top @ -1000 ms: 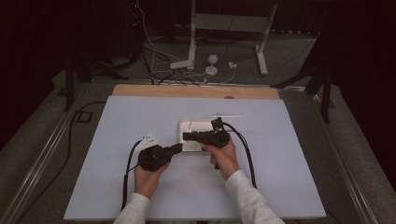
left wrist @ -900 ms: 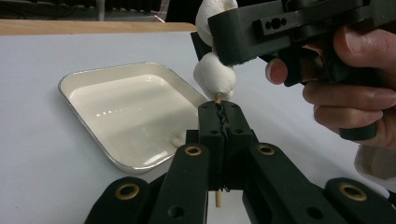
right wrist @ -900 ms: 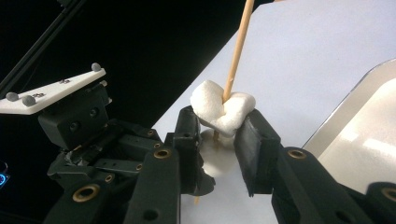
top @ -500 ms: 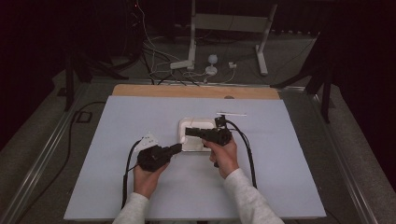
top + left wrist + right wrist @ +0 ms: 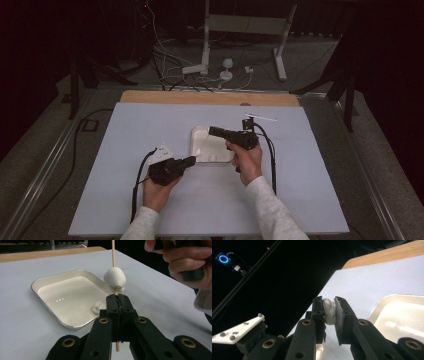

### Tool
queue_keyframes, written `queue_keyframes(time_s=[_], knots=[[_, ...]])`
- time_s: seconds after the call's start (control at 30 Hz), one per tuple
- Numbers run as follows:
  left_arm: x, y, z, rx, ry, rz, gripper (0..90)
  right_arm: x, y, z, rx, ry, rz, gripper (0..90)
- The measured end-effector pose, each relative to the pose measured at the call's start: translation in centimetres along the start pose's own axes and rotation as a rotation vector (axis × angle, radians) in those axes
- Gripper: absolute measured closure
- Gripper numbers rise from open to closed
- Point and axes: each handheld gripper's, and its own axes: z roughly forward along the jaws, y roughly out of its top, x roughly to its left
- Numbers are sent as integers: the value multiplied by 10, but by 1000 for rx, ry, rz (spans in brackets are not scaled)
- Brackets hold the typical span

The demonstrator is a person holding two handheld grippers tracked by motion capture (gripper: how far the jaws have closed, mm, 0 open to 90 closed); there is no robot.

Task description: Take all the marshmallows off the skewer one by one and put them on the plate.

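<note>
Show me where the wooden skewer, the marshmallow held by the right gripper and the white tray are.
wooden skewer (image 5: pixel 113 255), left gripper view, bare stick above its marshmallow.
marshmallow (image 5: pixel 329 311), right gripper view, its middle, between the pads.
white tray (image 5: pixel 46 280), left gripper view, far left rim.

Marshmallow (image 5: pixel 329 311) pinched in right tool (image 5: pixel 329 305)

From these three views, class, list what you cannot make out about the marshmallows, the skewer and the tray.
- Skewer: top end cut off by the left gripper view's upper edge.
- Marshmallow on the skewer: too small to pick out in the high view.
- Held marshmallow: the right gripper's fingers cover its sides.
- Tray: far side cut off at the right gripper view's edge.
- Tray marshmallow: partly behind the left gripper.
</note>
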Motion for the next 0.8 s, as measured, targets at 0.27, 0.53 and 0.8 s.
queue_keyframes(time_s=[0.27,0.53,0.8], knots=[[0,-1,1,26,17,27,900,-2,1,-1,-8,-12,-4,815],[2,-2,-1,41,20,46,900,1,1,-3,-19,-50,-48,832],[5,-1,-4,52,18,59,900,1,1,-4,-47,-88,-67,849]])
